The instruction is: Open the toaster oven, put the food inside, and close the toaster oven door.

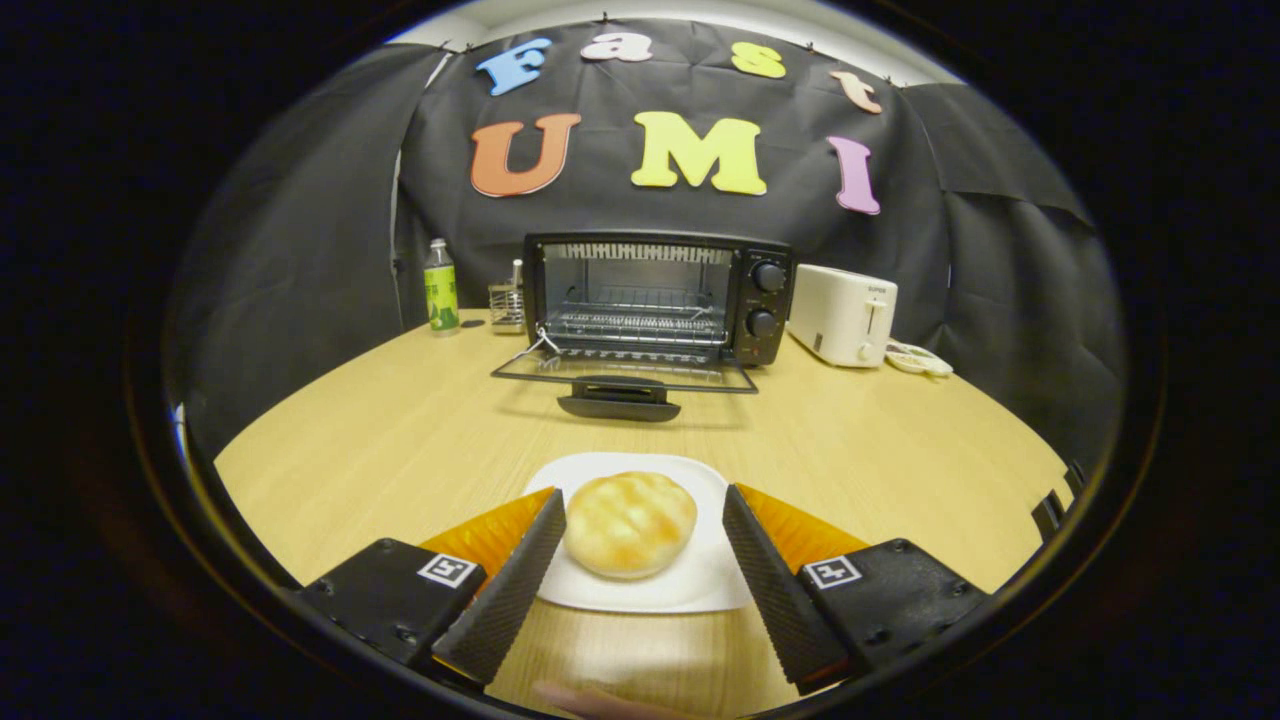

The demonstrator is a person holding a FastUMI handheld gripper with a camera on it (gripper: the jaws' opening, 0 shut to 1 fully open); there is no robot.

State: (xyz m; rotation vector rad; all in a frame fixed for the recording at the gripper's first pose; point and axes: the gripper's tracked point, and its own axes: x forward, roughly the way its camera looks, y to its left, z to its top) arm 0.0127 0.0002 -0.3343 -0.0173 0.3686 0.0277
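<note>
Already door down, bun next
Toaster oven (655, 300) gapes beyond the fingers; gripper (645, 520) spread wide around the bun (630, 523) on its plate (650, 590), ungrasped; loading, closing remain

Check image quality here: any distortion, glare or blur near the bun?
Gripper view: strong fisheye bend on the table edge; bun sharp between the open hand-held gripper fingers; soft shadow under the open toaster oven door; blurred pinkish shape at the nearest table edge, unidentifiable.

Toaster oven (655, 298) door (625, 372) down, mouth unblocked; bare table (400, 430) before it. Toaster (842, 314) close right of oven, holder (507, 305) and bottle (440, 288) left.
</note>
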